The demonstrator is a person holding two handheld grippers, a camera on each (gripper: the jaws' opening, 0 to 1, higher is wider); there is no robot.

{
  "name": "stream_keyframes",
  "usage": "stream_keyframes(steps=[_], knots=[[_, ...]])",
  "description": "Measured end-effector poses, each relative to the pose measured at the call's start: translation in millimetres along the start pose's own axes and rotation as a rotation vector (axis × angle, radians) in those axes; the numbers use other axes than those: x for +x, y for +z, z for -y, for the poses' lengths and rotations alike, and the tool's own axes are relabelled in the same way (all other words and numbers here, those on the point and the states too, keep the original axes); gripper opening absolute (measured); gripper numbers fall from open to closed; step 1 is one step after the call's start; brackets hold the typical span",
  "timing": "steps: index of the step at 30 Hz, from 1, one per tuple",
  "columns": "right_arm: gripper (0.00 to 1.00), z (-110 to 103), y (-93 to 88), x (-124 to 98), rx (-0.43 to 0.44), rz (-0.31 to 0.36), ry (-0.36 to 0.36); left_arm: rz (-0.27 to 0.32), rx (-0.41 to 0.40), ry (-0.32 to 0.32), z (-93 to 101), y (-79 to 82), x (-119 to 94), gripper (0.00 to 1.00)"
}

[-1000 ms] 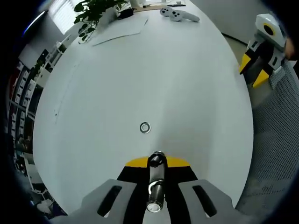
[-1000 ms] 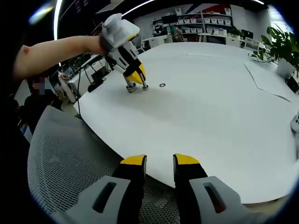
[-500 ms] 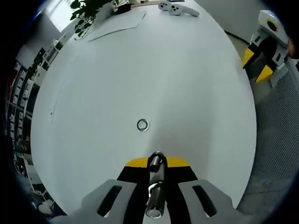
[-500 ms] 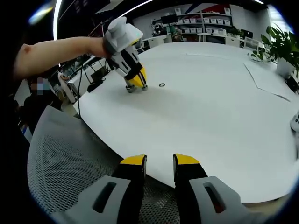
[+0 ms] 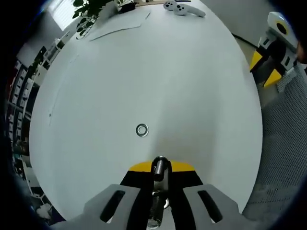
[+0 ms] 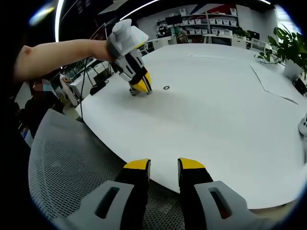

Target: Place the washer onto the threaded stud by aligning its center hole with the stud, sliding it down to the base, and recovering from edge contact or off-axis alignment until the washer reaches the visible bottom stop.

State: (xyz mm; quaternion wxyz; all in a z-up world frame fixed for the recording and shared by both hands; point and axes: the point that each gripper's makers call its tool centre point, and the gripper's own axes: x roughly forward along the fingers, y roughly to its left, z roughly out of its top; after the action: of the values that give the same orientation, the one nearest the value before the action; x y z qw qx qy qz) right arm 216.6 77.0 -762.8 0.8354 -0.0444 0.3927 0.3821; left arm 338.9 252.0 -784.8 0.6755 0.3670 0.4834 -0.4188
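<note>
Washer point(image 5: 142, 130) lies flat on your white table point(image 5: 182, 76), just past the stud point(image 5: 159, 170) pinched in your left gripper point(image 5: 159, 173). Your right gripper point(image 6: 161, 165), its jaws slightly apart and empty, hangs over the mesh chair point(image 6: 67, 158).

Right gripper point(image 6: 162, 165) at six o'clock, yellow-tipped fingers point(image 6: 136, 166) slightly parted over the white table point(image 6: 216, 120) edge above a mesh chair point(image 6: 62, 163); left gripper point(image 6: 140, 87) at eleven o'clock, tips on the table, washer point(image 6: 166, 87) just beside.
</note>
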Motion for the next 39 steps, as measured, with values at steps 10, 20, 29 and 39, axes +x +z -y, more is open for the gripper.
stream_keyframes(steps=[10, 20, 29, 39], knots=[[0.25, 0, 1.5, 0, 0.0, 0.009, 0.002, -0.007, -0.029, -0.02, 1.1, -1.9, -1, 0.1], [0.25, -1, 2.3, 0, -0.001, 0.014, 0.006, 0.043, -0.033, -0.014, -0.5, 11.4, -13, 0.22], [0.25, 0, 2.4, 0, 0.0, 0.015, 0.004, 0.078, -0.027, -0.012, -7.7, 31.6, -11, 0.22], [0.25, 0, 1.4, 0, -0.002, 0.008, 0.003, 0.08, -0.022, -0.012, -15.4, 35.6, -6, 0.22]])
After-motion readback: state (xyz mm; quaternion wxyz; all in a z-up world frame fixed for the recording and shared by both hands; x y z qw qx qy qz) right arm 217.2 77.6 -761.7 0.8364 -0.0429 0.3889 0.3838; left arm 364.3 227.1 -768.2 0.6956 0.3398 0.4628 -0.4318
